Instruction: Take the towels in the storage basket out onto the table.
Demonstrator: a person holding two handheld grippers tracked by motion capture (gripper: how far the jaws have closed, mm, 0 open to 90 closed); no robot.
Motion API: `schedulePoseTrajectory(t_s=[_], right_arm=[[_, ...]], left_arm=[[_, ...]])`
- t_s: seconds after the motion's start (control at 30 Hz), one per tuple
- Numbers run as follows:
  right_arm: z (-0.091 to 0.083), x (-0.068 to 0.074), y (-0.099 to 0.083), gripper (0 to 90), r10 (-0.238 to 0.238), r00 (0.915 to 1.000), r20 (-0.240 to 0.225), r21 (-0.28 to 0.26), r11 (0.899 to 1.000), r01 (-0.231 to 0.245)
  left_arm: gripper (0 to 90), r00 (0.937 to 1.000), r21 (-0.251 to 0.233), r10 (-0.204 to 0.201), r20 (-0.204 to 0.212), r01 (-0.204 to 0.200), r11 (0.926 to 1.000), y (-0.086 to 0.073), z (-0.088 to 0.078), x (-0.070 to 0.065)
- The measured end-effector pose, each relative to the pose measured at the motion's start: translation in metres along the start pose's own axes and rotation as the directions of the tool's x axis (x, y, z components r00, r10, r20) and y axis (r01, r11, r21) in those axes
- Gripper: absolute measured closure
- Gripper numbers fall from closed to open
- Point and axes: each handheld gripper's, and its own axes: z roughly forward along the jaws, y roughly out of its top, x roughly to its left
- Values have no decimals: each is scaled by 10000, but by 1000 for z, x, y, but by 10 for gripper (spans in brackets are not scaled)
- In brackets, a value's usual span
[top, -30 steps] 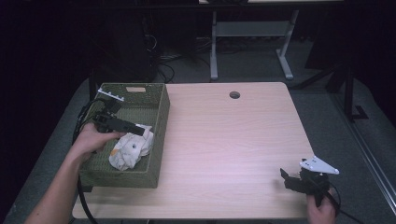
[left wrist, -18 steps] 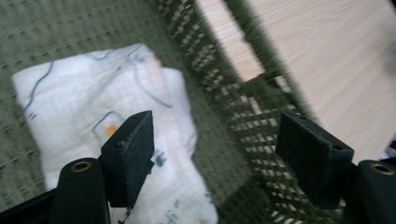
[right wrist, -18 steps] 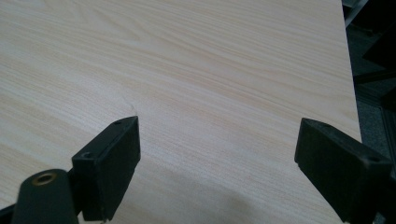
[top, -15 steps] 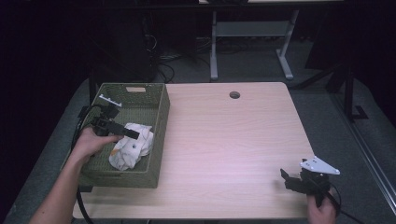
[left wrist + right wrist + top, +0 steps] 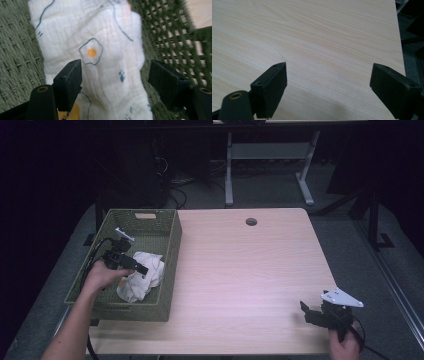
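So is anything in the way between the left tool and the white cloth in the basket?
Nothing visible. The left tool hangs open right over the white cloth with the fried-egg print, which lies in the green woven basket, with its wall off to one side.

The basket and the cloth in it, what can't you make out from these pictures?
- Cloth, high view: its near part is covered by the left tongs and hand.
- Cloth's lower end, left gripper view: cut off by the bottom edge.
- Basket floor, both views: covered by the cloth.

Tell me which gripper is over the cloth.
The left gripper, jaws open inside the green basket above the white cloth. The right gripper hangs over bare table.
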Motion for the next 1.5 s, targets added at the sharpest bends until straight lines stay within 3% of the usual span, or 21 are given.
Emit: schedulePoseTrajectory(t_s=[0.17,0.3,0.37,0.6,0.73,1.2,1.5], right_arm=[[0,-1,0,139,-13,10000,-9,-44,10000,13],[0,0,0,139,-2,10000,-2,-38,10000,2],[0,0,0,139,-16,10000,-2,-17,10000,16],[0,0,0,139,-6,10000,9,-37,10000,6],[0,0,0,139,-40,10000,14,-23,10000,40],[0,-3,-2,139,140,9998,132,-28,9999,-140],[0,-4,-1,139,218,9995,217,-44,9998,-218]], left_arm=[[267,9999,507,-96,-117,102,9987,3,12,-1],[265,9990,907,-37,-441,77,9958,4,20,-3],[264,9978,1207,84,-665,-3,9927,3,25,-3],[269,9953,1565,220,-940,-70,9877,4,30,-4],[289,9925,1942,445,-1138,-217,9807,2,35,-5],[347,9811,2066,462,-1882,-64,9784,4,41,-14],[560,9801,2119,768,-1828,-370,9766,3,39,-21]])
